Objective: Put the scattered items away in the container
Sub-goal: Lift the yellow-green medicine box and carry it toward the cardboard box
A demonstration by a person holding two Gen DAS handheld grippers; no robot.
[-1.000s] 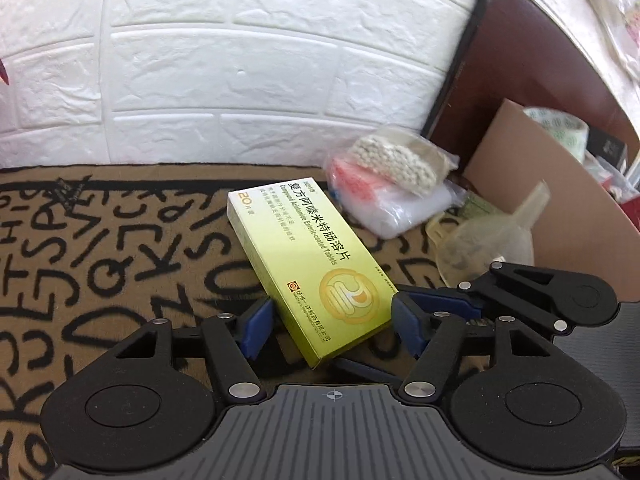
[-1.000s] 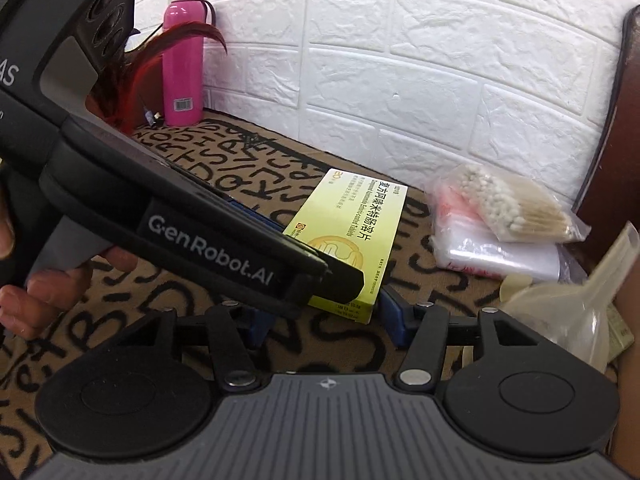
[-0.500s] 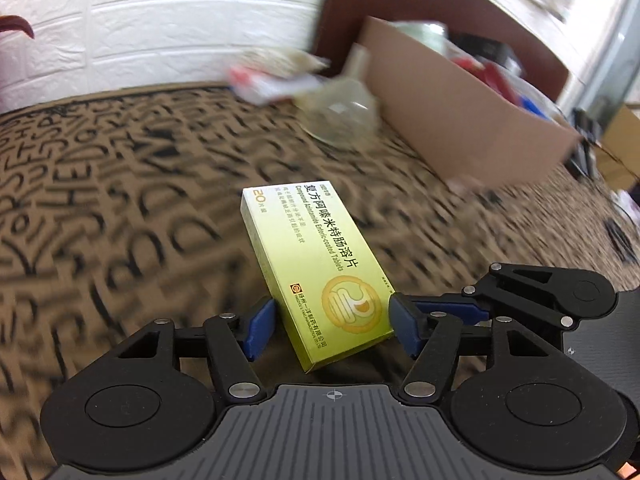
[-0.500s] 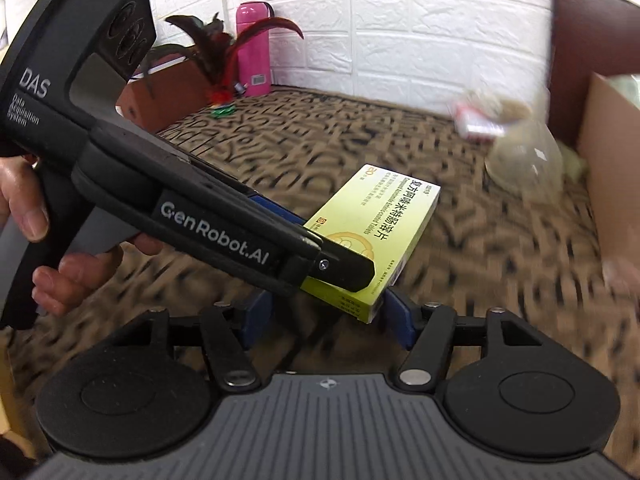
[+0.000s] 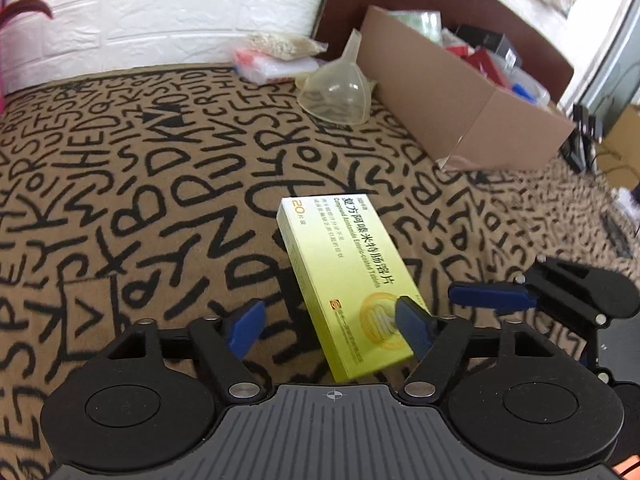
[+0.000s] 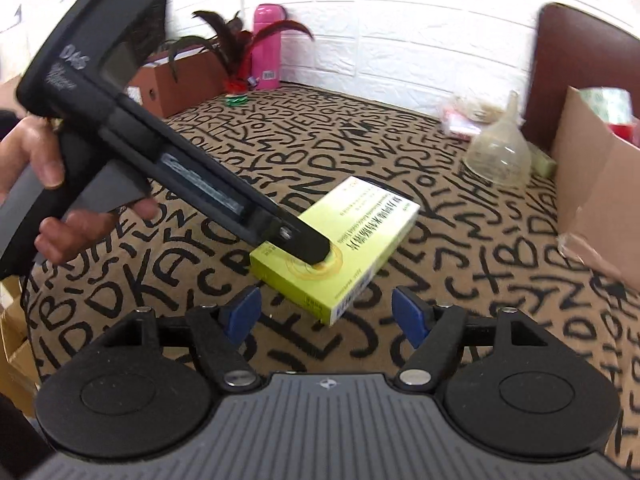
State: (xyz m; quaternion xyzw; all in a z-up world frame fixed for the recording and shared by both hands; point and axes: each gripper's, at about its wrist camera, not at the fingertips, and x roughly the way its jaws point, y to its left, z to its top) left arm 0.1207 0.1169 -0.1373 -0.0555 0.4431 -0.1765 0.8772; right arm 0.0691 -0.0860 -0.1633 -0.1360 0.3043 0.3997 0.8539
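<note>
While the left gripper (image 5: 328,322) gapes around the pill box (image 5: 346,280), its long axis points far-right toward the carton (image 5: 472,96); the right gripper (image 6: 326,312) is spread too.

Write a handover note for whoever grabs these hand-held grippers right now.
Left hand-held gripper: open, one pad against the yellow medicine box, the other clear of it.
Right hand-held gripper: open, empty, just short of it.
Cardboard container: to the right, some items inside.
Left to do: medicine box, funnel and bags are outside it.
</note>
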